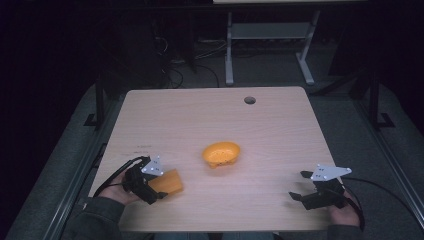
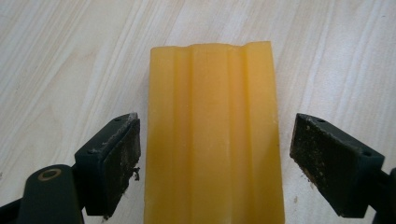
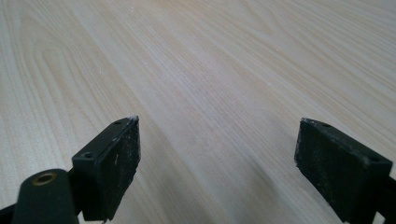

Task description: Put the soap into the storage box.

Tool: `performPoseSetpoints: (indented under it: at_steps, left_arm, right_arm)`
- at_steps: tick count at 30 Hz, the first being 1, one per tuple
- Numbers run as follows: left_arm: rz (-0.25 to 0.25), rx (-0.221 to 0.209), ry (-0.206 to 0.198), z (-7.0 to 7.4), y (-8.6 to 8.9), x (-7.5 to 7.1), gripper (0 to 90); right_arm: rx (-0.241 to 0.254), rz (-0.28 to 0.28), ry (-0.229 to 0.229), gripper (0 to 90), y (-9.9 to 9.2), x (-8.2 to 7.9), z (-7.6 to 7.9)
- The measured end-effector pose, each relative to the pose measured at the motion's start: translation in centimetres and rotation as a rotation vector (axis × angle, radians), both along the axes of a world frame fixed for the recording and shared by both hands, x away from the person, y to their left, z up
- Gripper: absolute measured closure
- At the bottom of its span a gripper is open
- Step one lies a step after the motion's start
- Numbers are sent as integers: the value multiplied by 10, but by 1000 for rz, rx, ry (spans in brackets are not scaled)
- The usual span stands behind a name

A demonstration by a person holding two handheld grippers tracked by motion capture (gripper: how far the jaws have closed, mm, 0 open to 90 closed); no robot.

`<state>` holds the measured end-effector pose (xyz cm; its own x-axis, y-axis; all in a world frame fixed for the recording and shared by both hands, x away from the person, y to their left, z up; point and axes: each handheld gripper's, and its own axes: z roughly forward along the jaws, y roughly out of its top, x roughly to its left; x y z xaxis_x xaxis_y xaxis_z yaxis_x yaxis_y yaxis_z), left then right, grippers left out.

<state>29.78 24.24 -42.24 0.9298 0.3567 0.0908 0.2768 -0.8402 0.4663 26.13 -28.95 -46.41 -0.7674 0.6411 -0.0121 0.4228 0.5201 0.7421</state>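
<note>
Straddling the orange block [image 2: 212,135] at lower left of the table [image 1: 210,115], the left tool [image 2: 215,154] gapes, seemingly ready to grip; the right tool [image 3: 217,158] idles apart, lower right.

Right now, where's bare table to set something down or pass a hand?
Most of the table is bare: the whole far half up to the cable hole, and the stretch between the orange bowl and the right gripper. Tightest spot is near-left, where the left gripper straddles the orange block, jaws open.
</note>
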Motion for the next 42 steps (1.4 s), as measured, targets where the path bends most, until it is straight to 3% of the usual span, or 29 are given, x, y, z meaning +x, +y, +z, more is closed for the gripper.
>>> performPoseSetpoints:
  at_steps: [13,16,21,35,42]
  left_arm:
    - [-2,49,46,-11,-9,7,157]
    - [-10,65,38,-13,-11,9,159]
    - [1,75,71,-20,-14,11,162]
    - [-1,71,107,-23,-14,16,196]
    - [-15,73,105,-22,-14,15,207]
  right_arm:
    - [4,5,2,137,1,0,0]
    - [5,6,3,137,1,0,0]
    - [6,9,2,137,1,-1,1]
    - [5,13,2,137,2,-1,0]
    - [14,11,-3,137,1,-1,1]
